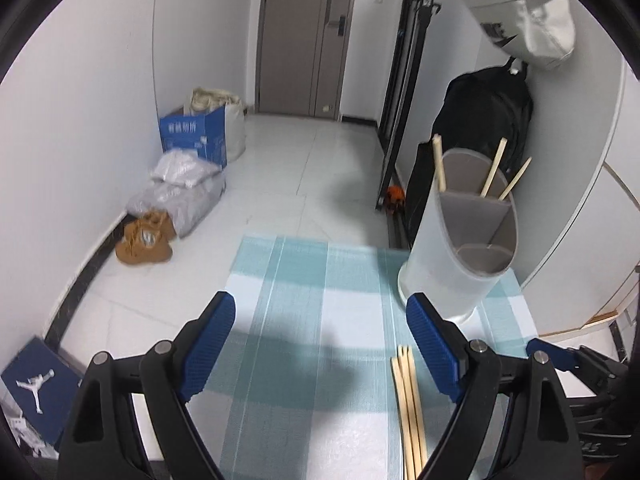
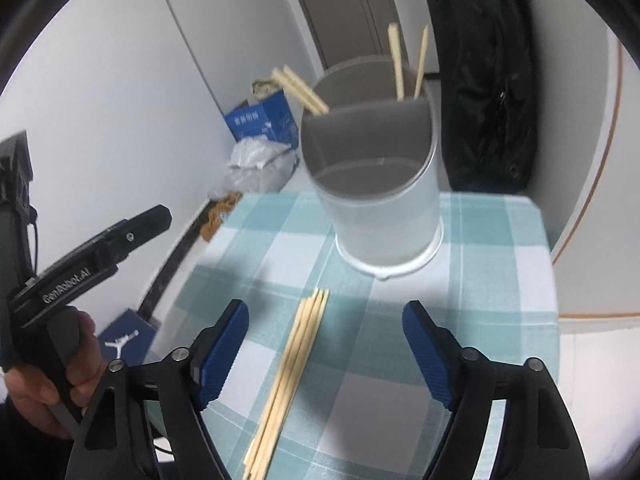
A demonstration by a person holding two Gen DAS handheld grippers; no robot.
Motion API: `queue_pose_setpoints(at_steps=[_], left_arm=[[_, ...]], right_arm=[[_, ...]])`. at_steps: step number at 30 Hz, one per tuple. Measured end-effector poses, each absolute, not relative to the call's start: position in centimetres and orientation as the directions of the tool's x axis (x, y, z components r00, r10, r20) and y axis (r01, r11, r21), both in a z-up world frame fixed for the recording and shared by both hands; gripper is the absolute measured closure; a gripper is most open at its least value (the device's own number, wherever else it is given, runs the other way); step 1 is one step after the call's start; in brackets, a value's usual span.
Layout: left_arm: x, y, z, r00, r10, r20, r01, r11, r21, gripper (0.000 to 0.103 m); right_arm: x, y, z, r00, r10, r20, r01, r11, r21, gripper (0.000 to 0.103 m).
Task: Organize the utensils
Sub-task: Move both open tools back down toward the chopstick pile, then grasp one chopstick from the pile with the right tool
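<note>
Checked tablecloth (image 2: pixel 500 248) is seen bearing a frosted utensil holder (image 2: pixel 384 216), chopsticks upright in its rear compartments. Loose chopsticks (image 2: pixel 296 344) are laid between the spread, empty right gripper (image 2: pixel 326 354); the left gripper (image 1: pixel 320 344) is likewise spread, empty.

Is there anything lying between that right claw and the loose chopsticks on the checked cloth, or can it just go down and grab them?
Nothing visible does. The right gripper is open with the loose chopsticks lying on the bare cloth between its fingers. The divided holder stands farther back, clear of them.
</note>
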State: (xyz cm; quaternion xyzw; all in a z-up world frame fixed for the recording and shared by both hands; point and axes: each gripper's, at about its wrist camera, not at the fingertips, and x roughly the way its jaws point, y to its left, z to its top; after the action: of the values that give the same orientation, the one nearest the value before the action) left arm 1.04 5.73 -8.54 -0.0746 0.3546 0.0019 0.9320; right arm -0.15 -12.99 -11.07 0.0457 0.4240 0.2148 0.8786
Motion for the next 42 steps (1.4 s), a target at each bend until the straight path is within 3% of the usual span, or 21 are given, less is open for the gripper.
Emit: queue_pose_setpoints(at_steps=[4,14,16,26,42], left_arm=[[1.5,6.6,-9.6,0.691,-0.014,-0.723,-0.095,0.989,-0.109,0.019],[2.3,11.0,-11.1,0.594,-0.026,-0.804,-0.227,0.953,-0.199,0.019],[2.4,11.2,-11.2,0.586,-0.030,-0.810,-0.237,0.949,-0.206,0.019],[2.6,11.3,-11.4,0.558,-0.048,-0.828,-0.259,0.938,-0.229,0.019],[3.2,12.0,-11.9,0.538,-0.068,-0.840,-0.262,0.934,-0.243,0.019]], right_arm=[[0.4,-11.6,-13.0,0.490,0.375,-0.787,-0.345,0.912,0.220,0.033],[3.3,-8.6,-16.8,0.340,0.325,-0.883,-0.362,0.911,0.196,0.051],[3.6,-8.0,-17.3,0.332,0.304,-0.893,-0.367,0.914,0.175,0.062],[4.9,-6.7,-18.1,0.301,0.192,-0.934,-0.332,0.939,0.086,0.086],[5.2,-9.0,-18.1,0.281,0.231,-0.932,-0.255,0.954,0.159,0.095]])
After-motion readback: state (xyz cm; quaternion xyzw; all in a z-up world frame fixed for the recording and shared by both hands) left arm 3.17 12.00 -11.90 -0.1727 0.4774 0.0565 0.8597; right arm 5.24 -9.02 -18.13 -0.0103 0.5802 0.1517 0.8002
